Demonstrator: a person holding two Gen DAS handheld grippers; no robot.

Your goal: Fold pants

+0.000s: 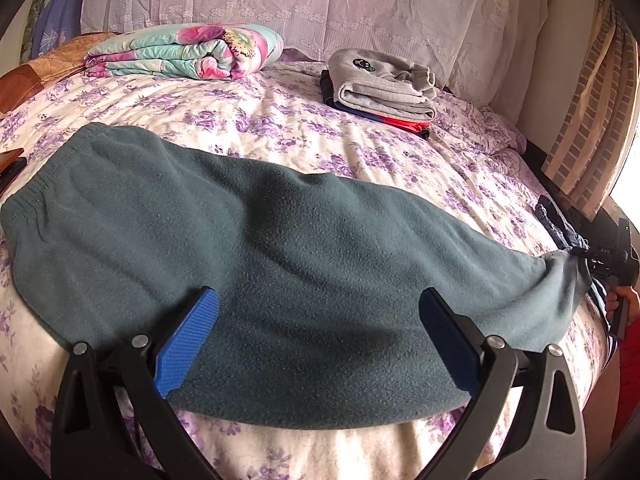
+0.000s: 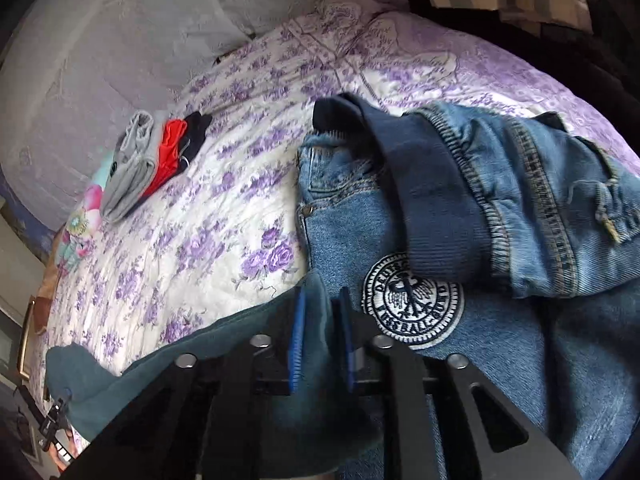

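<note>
The left gripper (image 1: 318, 332) fills the bottom of its frame, blue pads wide apart above the teal fleece pants (image 1: 256, 236), gripping nothing. The pants lie flat across the middle of the floral bedspread (image 1: 280, 120), waistband at left, leg ends at far right. There the right gripper (image 2: 322, 344) has its pads set close either side of a fold of the cuff; whether they press it I cannot tell. A denim jacket (image 2: 500, 208) sprawls at right of that view. Folded clothes (image 1: 380, 92) and a flowered quilt (image 1: 184, 52) sit in the upper frame.
</note>
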